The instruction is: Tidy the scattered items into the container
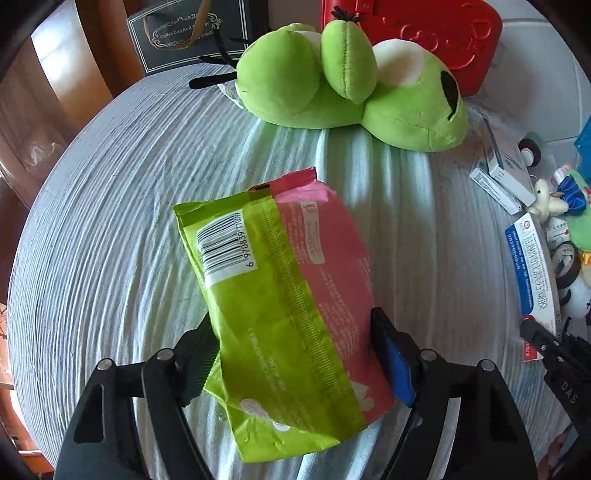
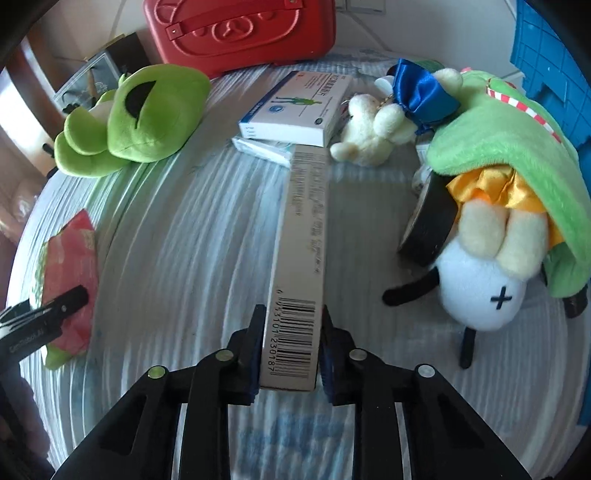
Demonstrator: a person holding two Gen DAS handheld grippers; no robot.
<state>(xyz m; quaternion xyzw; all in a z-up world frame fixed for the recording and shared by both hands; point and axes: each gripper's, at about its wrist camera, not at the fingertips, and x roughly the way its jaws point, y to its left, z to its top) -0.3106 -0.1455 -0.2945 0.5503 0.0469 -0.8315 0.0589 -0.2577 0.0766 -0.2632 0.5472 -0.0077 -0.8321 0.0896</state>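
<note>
Pale blue ribbed cloth [image 1: 110, 221] covers a round table crowded with toys and cartons, a red moulded plastic case with a bear face [image 2: 240, 33] standing at its far edge at 12 o'clock. Black left gripper [image 1: 291, 350], jaws about half spread, clamps the near end of a green-and-pink foil snack packet [image 1: 280, 295] whose barcode reads 6 970839 77, the last digits unclear. Black right gripper [image 2: 290, 343], jaws drawn narrow, pinches a long slim white cardboard carton [image 2: 301, 258] by its barcoded end, digits 230187 legible; the carton points away toward 12 o'clock, its far tip meeting a white medicine box with a green figure [image 2: 295, 107]. A lime-green plush frog [image 1: 351, 92] lies on its side beyond the packet at 12 o'clock. A dark gift bag [image 1: 184, 33] at 11 o'clock is lettered "Coffee Cup And S…". A blue plastic crate [image 2: 546, 62] rises at 2 o'clock in the right wrist view, behind a white plush toy under a green cape [image 2: 491, 236].
</note>
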